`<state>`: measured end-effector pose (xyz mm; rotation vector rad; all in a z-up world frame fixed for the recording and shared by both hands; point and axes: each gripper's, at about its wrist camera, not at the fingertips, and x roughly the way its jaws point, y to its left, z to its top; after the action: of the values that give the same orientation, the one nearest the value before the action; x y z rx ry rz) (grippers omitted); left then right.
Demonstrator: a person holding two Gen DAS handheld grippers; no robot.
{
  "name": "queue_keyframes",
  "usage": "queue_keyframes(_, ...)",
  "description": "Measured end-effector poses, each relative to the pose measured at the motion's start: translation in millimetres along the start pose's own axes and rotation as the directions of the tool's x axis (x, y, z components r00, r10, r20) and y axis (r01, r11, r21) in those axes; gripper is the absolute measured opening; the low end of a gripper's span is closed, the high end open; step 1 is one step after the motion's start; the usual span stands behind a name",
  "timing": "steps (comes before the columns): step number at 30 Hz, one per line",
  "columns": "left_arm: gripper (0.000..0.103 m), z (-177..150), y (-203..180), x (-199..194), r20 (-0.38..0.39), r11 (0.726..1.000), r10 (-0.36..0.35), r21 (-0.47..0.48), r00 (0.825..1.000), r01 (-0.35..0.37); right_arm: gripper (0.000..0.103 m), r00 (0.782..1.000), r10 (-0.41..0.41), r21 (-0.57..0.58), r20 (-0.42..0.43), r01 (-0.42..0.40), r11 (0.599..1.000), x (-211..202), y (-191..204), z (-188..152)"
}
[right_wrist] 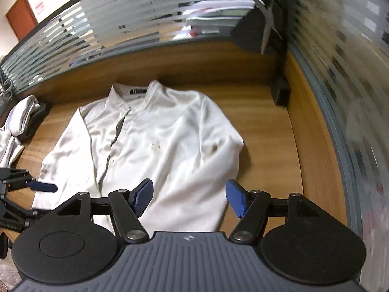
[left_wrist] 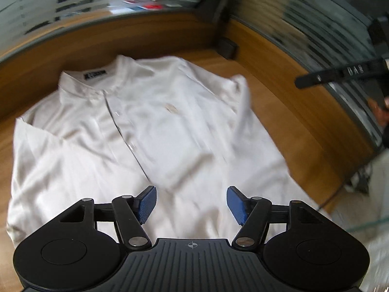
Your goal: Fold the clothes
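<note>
A white button-up shirt (left_wrist: 150,131) lies face up on the wooden desk (right_wrist: 267,133), collar at the far side. Its sleeves are folded in over the front. In the right wrist view the shirt (right_wrist: 155,141) fills the middle of the desk. My left gripper (left_wrist: 192,204) hangs open above the shirt's lower part, nothing between its blue pads. My right gripper (right_wrist: 189,199) is open too, above the shirt's lower right side, also with nothing in it. One blue fingertip (right_wrist: 42,187) of the left gripper shows at the left edge of the right wrist view.
A pile of folded white clothes (right_wrist: 22,119) sits at the desk's far left. A small black box (right_wrist: 280,92) stands in the far right corner. Wooden panels topped with striped frosted glass (right_wrist: 145,17) wall the desk at back and right. A hand (left_wrist: 380,112) shows at the right edge.
</note>
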<state>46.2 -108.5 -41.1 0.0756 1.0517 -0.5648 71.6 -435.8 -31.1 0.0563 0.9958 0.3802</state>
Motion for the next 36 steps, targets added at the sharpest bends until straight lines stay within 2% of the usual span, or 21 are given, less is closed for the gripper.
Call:
queue_keyframes(4, 0.067, -33.7, -15.1, -3.1, -0.040, 0.998, -0.028, 0.058, 0.999, 0.030, 0.076, 0.999, -0.032, 0.043, -0.015, 0.032, 0.999, -16.3, -1.7, -31.4)
queue_keyframes(8, 0.065, -60.1, -33.3, 9.5, -0.067, 0.994, 0.001, 0.111, 0.998, 0.006, 0.076, 0.999, -0.033, 0.056, -0.040, 0.035, 0.998, -23.2, -4.8, -53.3)
queue_keyframes(13, 0.046, -71.5, -50.7, 35.8, -0.062, 0.992, 0.063, 0.115, 0.996, -0.055, 0.079, 0.998, -0.020, 0.029, -0.064, 0.022, 0.999, -27.4, -8.3, -67.2)
queue_keyframes(15, 0.021, -70.3, -55.8, 44.5, -0.047, 0.989, 0.118, 0.100, 0.992, -0.113, 0.079, 0.997, -0.012, 0.012, -0.082, 0.013, 1.000, -27.0, -9.3, -69.3)
queue_keyframes(17, 0.006, -68.6, -58.1, 43.4, -0.002, 0.984, 0.170, 0.062, 0.985, -0.170, 0.079, 0.995, 0.000, -0.015, -0.096, -0.001, 1.000, -26.2, -10.2, -71.5)
queue_keyframes(18, 0.003, -68.1, -58.0, 37.6, 0.027, 0.982, 0.187, 0.032, 0.982, -0.188, 0.079, 0.995, 0.005, -0.027, -0.104, -0.008, 1.000, -25.3, -10.8, -72.5)
queue_keyframes(20, 0.003, -68.2, -58.2, 18.0, 0.088, 0.974, 0.228, -0.030, 0.970, -0.226, 0.079, 0.993, 0.017, -0.047, -0.119, -0.023, 0.999, -21.9, -12.4, -73.7)
queue_keyframes(23, 0.003, -68.9, -56.2, -16.3, 0.157, 0.952, 0.299, -0.125, 0.941, -0.281, 0.079, 0.990, 0.034, -0.070, -0.138, -0.044, 0.997, -13.1, -14.1, -74.2)
queue_keyframes(27, 0.003, -70.1, -42.8, -63.1, 0.179, 0.893, 0.396, -0.302, 0.901, -0.333, 0.079, 0.986, 0.049, -0.108, -0.158, -0.066, 0.992, 3.0, -11.6, -71.0)
queue_keyframes(30, 0.003, -74.8, -21.8, -84.4, 0.147, 0.836, 0.439, -0.430, 0.887, -0.342, 0.079, 0.985, 0.056, -0.132, -0.165, -0.079, 0.988, 15.5, -7.5, -67.1)
queue_keyframes(32, 0.003, -78.7, -10.3, -90.2, 0.130, 0.807, 0.468, -0.466, 0.874, -0.363, 0.079, 0.986, 0.055, -0.133, -0.159, -0.077, 0.988, 23.4, -5.3, -63.3)
queue_keyframes(34, 0.003, -81.5, -1.3, -92.0, 0.118, 0.795, 0.482, -0.475, 0.868, -0.377, 0.079, 0.987, 0.055, -0.119, -0.148, -0.073, 0.990, 31.1, -4.5, -59.0)
queue_keyframes(36, 0.003, -79.3, 3.7, -91.4, 0.120, 0.803, 0.471, -0.469, 0.874, -0.369, 0.079, 0.988, 0.056, -0.080, -0.142, -0.068, 0.994, 39.8, -5.2, -54.2)
